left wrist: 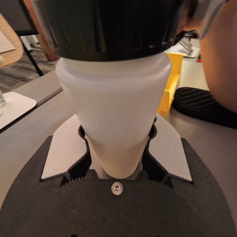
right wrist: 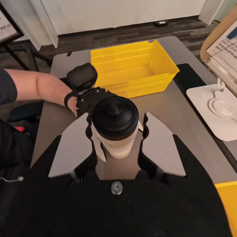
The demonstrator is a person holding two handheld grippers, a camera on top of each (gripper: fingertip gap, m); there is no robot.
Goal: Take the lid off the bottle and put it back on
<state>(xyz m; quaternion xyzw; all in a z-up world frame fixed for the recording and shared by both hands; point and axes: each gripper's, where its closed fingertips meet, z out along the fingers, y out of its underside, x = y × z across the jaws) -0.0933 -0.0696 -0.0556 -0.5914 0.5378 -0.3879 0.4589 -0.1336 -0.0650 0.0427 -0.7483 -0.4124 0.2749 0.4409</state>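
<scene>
Two claws in play, reading left to right. My left claw (left wrist: 117,143) is closed on the lower body of the bottle (left wrist: 112,102), fingers (left wrist: 66,153) pressed to both sides of the white plastic, pinning it upright on the grey desk (left wrist: 32,128). From the right wrist view the left claw (right wrist: 101,130) comes in from the left side, low on the body, so the top is left free. Bottle (right wrist: 116,144) stands near the desk middle, long axis vertical, black lid (right wrist: 115,115) on top and apparently seated; can't tell how tight the thread is. My right claw (right wrist: 117,129) sits above and on the near side, looking down along the axis, jaws wide open and holding nothing, fingers (right wrist: 73,144) flanking the lid but clear of it, and I judge them higher than the rim. Relation that matters: lid lies straight ahead of and below the right claw, roughly centred in the gap, slightly left-biased. I'd read this as pre-grasp for the unscrew. Farther right and behind, yellow bin (right wrist: 133,69) sits empty, well clear of the bottle.
</scene>
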